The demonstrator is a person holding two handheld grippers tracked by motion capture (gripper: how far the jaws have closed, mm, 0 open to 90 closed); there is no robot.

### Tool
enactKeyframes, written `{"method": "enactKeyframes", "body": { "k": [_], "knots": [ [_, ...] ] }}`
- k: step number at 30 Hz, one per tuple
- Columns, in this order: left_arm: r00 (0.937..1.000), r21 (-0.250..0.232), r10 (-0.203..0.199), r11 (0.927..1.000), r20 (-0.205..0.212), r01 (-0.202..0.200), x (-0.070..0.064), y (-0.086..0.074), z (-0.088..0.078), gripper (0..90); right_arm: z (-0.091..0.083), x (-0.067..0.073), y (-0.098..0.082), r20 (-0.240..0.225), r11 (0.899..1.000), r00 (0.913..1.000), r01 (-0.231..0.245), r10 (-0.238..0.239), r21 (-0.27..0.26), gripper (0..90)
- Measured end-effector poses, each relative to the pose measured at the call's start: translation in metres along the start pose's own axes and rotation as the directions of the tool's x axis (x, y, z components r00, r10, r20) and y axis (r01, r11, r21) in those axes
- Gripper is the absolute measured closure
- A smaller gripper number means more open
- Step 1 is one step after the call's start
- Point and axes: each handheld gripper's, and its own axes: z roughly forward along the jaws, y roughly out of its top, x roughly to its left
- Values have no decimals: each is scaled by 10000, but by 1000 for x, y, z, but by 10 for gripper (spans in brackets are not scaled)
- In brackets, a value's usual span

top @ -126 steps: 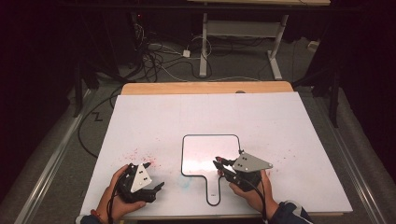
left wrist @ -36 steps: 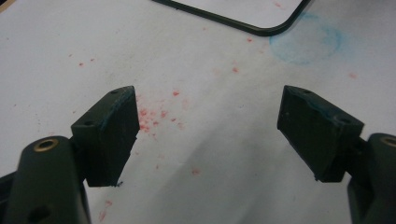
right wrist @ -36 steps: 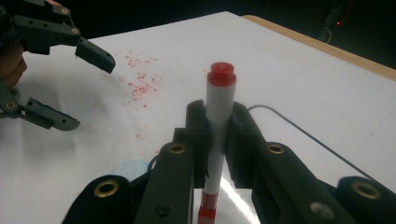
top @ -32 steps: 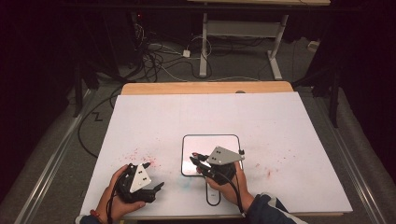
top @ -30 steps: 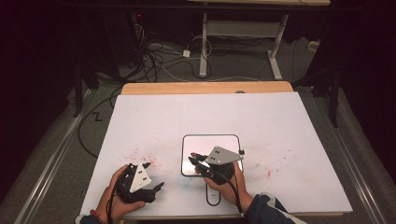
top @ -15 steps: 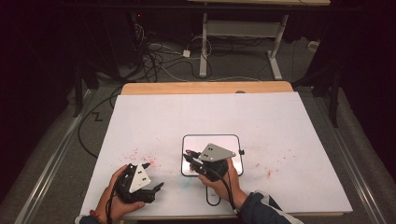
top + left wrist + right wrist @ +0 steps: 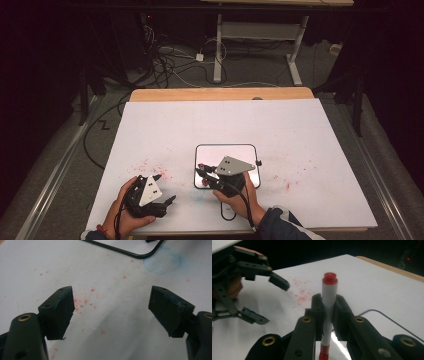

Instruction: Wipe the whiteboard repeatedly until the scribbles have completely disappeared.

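A white marker [image 7: 329,296] with a red cap stands upright between the jaws of my right gripper [image 7: 328,303], which is shut on its barrel. In the high view my right gripper [image 7: 201,171] hovers over the lower left part of a small black-framed whiteboard [image 7: 250,148]. My left gripper [image 7: 167,189] rests at the table's front left, open with nothing between its black pads [image 7: 58,311]. The left gripper [image 7: 275,303] also shows open at the left of the right gripper view.
A white sheet [image 7: 300,125] covers the table, and a wooden edge [image 7: 220,94] shows at the far side. Red ink specks [image 7: 83,301] and a blue smear [image 7: 162,261] mark the sheet near the whiteboard's corner [image 7: 136,256]. Cables and desk legs lie on the floor beyond.
My right gripper has moved left, from beside the whiteboard's handle to over the board's lower left part, with the marker in it. The left gripper has stayed put.
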Motion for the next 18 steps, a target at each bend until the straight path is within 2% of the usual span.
{"method": "enactKeyframes", "body": {
  "k": [1, 3, 5, 11, 18],
  "knots": [
    [10000, 9, 6, 10000, 2, -6, 0, 0, 0, 201, 1, 2, 0, -164, 10000, 9999, 2, -3, -64, 811],
    [10000, 1, 6, 10000, 5, -6, 0, 0, 0, 201, 3, 5, 0, -68, 9998, 9998, 211, -211, -45, 812],
    [10000, -7, -3, 10000, -5, 3, 0, 0, 0, 201, 2, 4, 2, 25, 9998, 9999, 167, -167, 86, 813],
    [10000, -4, -19, 10000, -3, 19, 0, 0, 0, 201, -10, -8, 1, 660, 9990, 9978, 15, -44, 440, 814],
    [10000, 0, -13, 10000, -3, 13, 0, 0, -1, 201, -31, -23, -3, 1023, 9968, 9948, -42, -40, 800, 814]
  ]
}}
